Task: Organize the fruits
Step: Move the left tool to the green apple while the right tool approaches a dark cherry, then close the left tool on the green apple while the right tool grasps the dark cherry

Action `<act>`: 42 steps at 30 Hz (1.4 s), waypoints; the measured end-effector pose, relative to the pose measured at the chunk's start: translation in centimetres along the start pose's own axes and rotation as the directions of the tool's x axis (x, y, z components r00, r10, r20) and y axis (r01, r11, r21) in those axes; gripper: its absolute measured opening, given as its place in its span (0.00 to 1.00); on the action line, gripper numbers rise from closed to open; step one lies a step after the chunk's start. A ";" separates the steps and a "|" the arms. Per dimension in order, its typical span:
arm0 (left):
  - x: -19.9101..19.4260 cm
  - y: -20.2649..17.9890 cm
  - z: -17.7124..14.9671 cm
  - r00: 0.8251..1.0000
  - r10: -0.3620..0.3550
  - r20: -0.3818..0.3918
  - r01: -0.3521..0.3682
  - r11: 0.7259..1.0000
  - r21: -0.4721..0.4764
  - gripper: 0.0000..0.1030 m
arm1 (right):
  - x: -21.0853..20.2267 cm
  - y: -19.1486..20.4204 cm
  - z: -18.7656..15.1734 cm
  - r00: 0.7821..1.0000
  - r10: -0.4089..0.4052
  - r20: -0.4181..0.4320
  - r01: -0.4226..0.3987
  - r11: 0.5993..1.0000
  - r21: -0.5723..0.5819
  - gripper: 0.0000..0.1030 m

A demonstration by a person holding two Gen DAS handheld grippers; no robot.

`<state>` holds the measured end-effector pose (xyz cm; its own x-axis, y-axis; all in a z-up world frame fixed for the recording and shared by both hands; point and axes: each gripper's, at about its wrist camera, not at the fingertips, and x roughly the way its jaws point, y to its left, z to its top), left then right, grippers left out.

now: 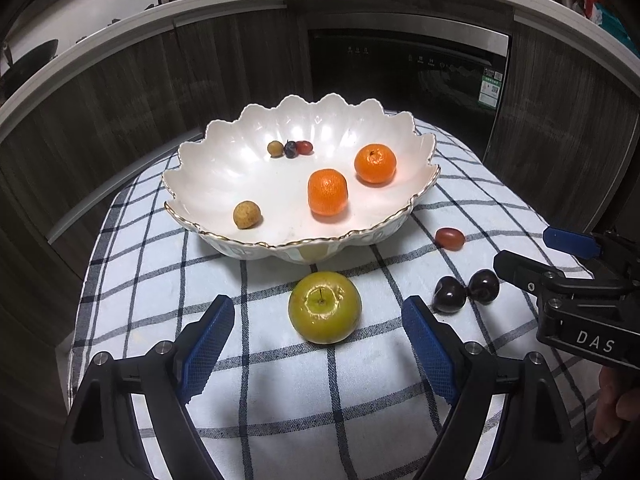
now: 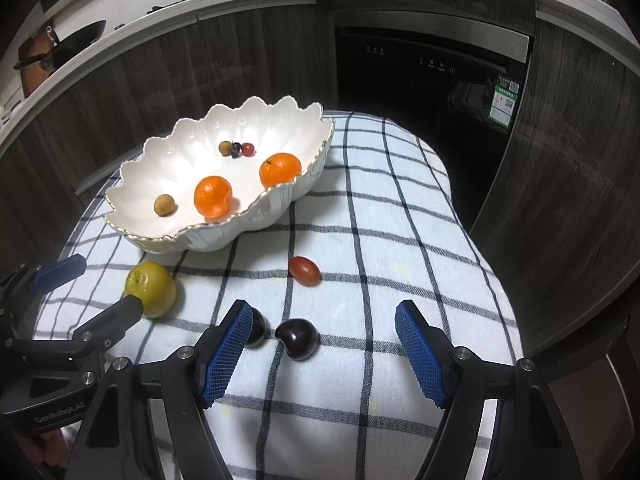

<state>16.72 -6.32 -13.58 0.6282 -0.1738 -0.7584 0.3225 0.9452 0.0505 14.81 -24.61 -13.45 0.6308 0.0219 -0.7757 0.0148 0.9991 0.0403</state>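
**Two grippers close on loose fruit, bowl in reach**

At the table's near edge, the left gripper (image 1: 318,344) stands spread, empty, with the green fruit (image 1: 325,307) just ahead of its pads and clear of both. The right gripper (image 2: 322,350) is likewise spread and empty; one dark plum (image 2: 297,338) lies between its fingers, while the second plum (image 2: 256,327) sits half hidden behind the left-hand pad (image 2: 226,354).

The risks, by judgement: the round green fruit could roll on the soft checked cloth (image 2: 380,240) if one pad meets it first. The two plums lie close together, so closing on one may nudge the other away, or pinch both badly. The grippers also work near each other and could collide.

Further in, a small red fruit (image 2: 305,271) lies alone mid-cloth, apart from the rest. Towards the far left corner stands the scalloped bowl (image 1: 416,200), already holding two oranges (image 1: 327,192), a brown fruit (image 1: 247,215) and three small fruits (image 1: 290,148) at the back. Its raised rim stands in the way of any low carry from the cloth.
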 end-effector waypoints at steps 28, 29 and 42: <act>3.8 -0.1 -0.7 0.996 -0.045 -0.072 0.044 0.999 -0.017 0.67 | 3.3 0.1 -1.6 0.997 0.030 -0.067 -0.029 1.000 0.008 0.70; 3.9 -0.1 -0.7 0.996 -0.047 -0.074 0.046 0.999 -0.017 0.65 | 3.3 0.1 -1.6 0.997 0.031 -0.066 -0.030 1.000 0.010 0.66; 5.0 0.2 -0.6 0.994 -0.061 -0.093 0.058 0.998 -0.036 0.52 | 4.0 0.1 -1.6 0.995 0.055 -0.082 -0.054 0.998 0.023 0.48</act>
<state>19.50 -6.84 -17.77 0.5387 -0.2046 -0.8173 0.3326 0.9429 -0.0169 16.10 -24.37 -17.56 0.5652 0.0802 -0.8211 -0.0012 0.9953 0.0964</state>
